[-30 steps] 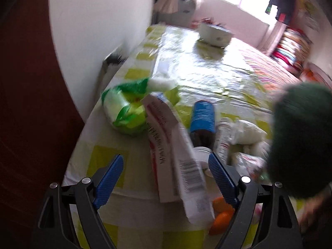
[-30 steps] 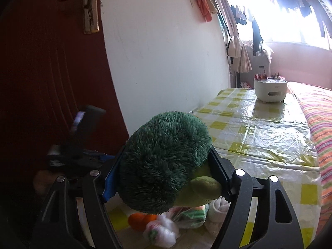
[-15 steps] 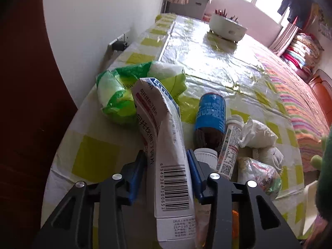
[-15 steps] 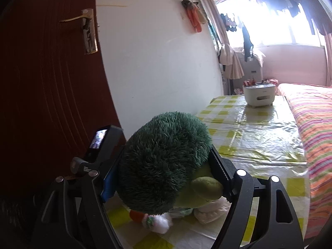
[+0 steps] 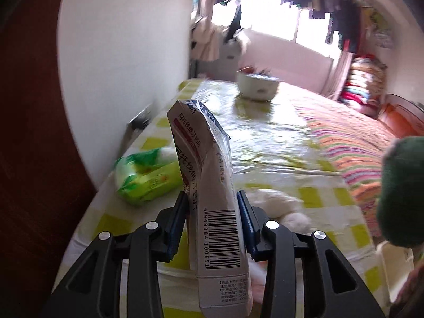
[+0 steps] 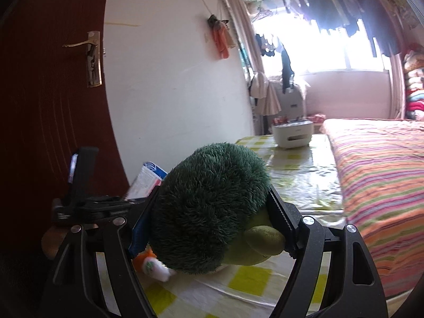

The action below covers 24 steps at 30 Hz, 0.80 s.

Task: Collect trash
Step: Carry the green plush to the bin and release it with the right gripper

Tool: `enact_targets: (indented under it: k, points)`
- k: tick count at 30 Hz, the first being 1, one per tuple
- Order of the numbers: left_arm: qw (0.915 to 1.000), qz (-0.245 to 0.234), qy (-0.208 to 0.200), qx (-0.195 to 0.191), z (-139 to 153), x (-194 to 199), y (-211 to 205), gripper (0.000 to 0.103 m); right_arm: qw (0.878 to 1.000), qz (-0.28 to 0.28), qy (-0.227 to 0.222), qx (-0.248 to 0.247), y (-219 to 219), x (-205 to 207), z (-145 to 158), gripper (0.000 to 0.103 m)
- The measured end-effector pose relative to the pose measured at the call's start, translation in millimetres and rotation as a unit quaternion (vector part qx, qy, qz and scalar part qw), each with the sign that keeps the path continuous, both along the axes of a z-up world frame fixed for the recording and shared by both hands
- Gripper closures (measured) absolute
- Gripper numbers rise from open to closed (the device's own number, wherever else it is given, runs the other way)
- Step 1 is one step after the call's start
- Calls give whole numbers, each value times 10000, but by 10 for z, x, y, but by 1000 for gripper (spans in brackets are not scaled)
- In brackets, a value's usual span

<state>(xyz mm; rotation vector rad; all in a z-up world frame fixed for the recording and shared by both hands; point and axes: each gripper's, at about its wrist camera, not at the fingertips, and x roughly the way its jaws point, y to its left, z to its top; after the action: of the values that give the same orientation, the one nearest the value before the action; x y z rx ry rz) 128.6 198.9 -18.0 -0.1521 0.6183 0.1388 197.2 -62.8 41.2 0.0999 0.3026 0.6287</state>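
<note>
1. Left gripper (image 5: 212, 220): blue-padded fingers (image 5: 177, 222) closed partway onto a crumpled white cardboard medicine box with red and blue print and a barcode (image 5: 212, 198). Both pads pressed its sides; the box stood upright between them, its top end clear of the worktop (image 5: 265, 143), which carried a yellow-and-white checked glossy cover.
2. Right gripper (image 6: 212, 220): fingers (image 6: 279, 217) spread wide around a dark green fuzzy plush toy with a lighter green body (image 6: 209, 204). The toy filled the gap and touched both pads. It appeared held just above the near end of the worktop.
3. In the right wrist view the left gripper sat to the left, near the dark red door (image 6: 47, 79), with the box tip showing above it.
4. Left on the worktop: a green-and-white soft plastic tissue pack (image 5: 145, 177) at the near left by the wall; crumpled white paper wads (image 5: 278, 204) near the middle; a small orange-and-white scrap (image 6: 148, 262) under the toy. A white rounded container (image 5: 257, 87) stood at the far end.
5. Progress, judged: one trash piece was picked up, none seen deposited. No bin appeared in either view. Several pieces waited. Task looked early.
</note>
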Motion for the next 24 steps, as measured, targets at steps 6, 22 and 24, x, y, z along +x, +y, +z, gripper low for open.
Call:
enact_targets:
  k: [6, 22, 24]
  points:
    - [9974, -624, -329, 120, 97, -123, -450, 66, 9991, -428, -50, -51, -310, -122, -33, 28]
    - [9736, -2214, -464, 315, 270, -313, -1705, 66, 9873, -1579, -90, 166, -1063, -515, -145, 27]
    - [9707, -2343, -475, 257, 280, -325, -1820, 66, 9845, -1743, -83, 172, -1154, -560, -170, 27]
